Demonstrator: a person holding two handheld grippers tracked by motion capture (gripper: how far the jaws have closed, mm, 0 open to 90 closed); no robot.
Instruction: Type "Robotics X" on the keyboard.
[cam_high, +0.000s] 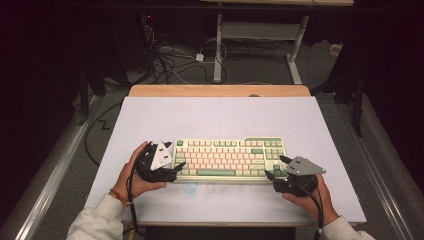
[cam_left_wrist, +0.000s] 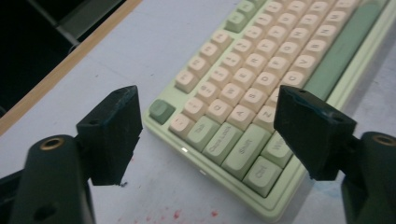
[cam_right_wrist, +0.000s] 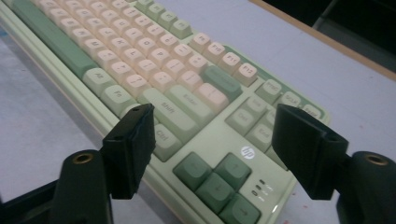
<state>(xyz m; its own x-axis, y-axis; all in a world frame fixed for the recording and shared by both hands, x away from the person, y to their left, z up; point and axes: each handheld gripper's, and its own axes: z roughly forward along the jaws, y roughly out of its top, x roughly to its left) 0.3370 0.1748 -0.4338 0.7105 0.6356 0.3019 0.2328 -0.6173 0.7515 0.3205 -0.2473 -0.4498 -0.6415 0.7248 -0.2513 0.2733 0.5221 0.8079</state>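
Note:
A pale green keyboard with cream and green keys lies across the near middle of the table. My left gripper hovers at its left end, held in a hand. In the left gripper view the left gripper stands open, its jaws wide apart over the keyboard at its lower-left corner keys, with no pad touching. My right gripper is at the keyboard's right front corner. In the right gripper view the right gripper is open, its jaws spread above the arrow keys and the keyboard, apart from them.
The keyboard rests on a pale grey board with a wooden strip along its far edge. Small red specks mark the board near the left gripper. Cables and a desk frame sit on the floor beyond.

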